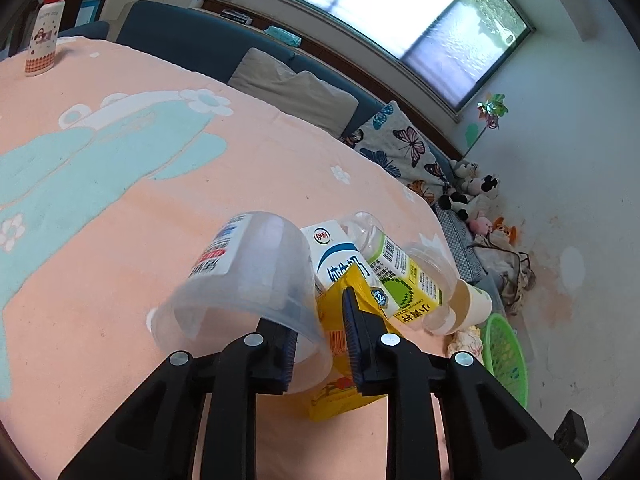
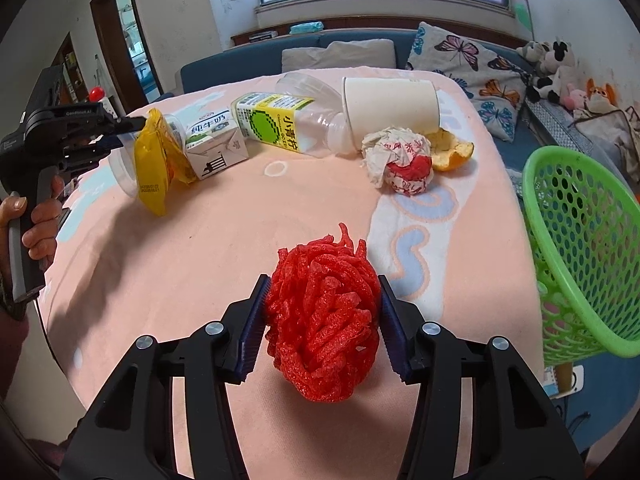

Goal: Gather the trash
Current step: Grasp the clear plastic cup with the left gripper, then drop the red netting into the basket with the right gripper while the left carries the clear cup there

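My left gripper [image 1: 320, 332] is shut on the rim of a clear plastic cup [image 1: 244, 276] together with a yellow snack bag [image 1: 340, 344]; both are tilted just above the table. The same cup and bag [image 2: 158, 160] show at the far left of the right wrist view. My right gripper [image 2: 320, 320] is shut on a red foam fruit net [image 2: 324, 320], held above the table's near side. On the table lie a milk carton [image 2: 214, 142], a clear bottle [image 2: 288, 120], a paper cup [image 2: 390, 106], a crumpled wrapper [image 2: 400, 160] and orange peel [image 2: 452, 152].
A green perforated basket [image 2: 580, 256] stands off the table's right edge. The table has a peach cloth [image 2: 200, 264]. A red-capped bottle [image 1: 44, 32] stands at its far corner. A blue sofa [image 2: 360, 48] with cushions and plush toys lies behind.
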Tool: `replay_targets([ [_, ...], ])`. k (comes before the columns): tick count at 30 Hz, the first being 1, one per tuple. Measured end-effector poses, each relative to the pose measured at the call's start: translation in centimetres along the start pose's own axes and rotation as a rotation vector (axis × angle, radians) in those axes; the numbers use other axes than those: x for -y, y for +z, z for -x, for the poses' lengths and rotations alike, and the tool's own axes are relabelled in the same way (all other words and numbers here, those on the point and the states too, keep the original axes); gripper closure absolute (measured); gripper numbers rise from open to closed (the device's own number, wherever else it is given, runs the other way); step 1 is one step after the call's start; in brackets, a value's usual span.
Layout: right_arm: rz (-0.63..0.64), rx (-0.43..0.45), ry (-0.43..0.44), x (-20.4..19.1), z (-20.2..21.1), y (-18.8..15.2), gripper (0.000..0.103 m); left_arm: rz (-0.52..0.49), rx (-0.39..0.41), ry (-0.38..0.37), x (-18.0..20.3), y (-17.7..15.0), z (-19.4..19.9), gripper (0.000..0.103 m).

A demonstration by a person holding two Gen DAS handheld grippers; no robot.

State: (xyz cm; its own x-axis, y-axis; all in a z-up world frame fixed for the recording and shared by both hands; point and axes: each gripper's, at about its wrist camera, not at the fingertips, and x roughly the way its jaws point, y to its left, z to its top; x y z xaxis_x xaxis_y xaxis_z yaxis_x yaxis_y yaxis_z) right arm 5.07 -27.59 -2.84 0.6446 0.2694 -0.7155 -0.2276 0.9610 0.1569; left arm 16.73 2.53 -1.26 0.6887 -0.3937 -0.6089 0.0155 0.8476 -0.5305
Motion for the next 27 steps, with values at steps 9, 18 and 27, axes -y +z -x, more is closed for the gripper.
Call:
replay_targets([
  [9,-0.009,-0.013,0.005,0.2,0.3,-0.6,0.049,0.054,0.015,-0.02,-1.1,0.0,0.0,0.095],
  [18,0.005,0.036,0.019,-0.5,1.7,0.0,0.053,0.006,0.069,-0.049,-0.3,0.1,3.4,0.099],
  [27,-0.033,0.111,-0.008,1.1,4.2,1.5,0.054,-0.095,0.083,-0.169,4.8,0.5,6.2,0.099],
])
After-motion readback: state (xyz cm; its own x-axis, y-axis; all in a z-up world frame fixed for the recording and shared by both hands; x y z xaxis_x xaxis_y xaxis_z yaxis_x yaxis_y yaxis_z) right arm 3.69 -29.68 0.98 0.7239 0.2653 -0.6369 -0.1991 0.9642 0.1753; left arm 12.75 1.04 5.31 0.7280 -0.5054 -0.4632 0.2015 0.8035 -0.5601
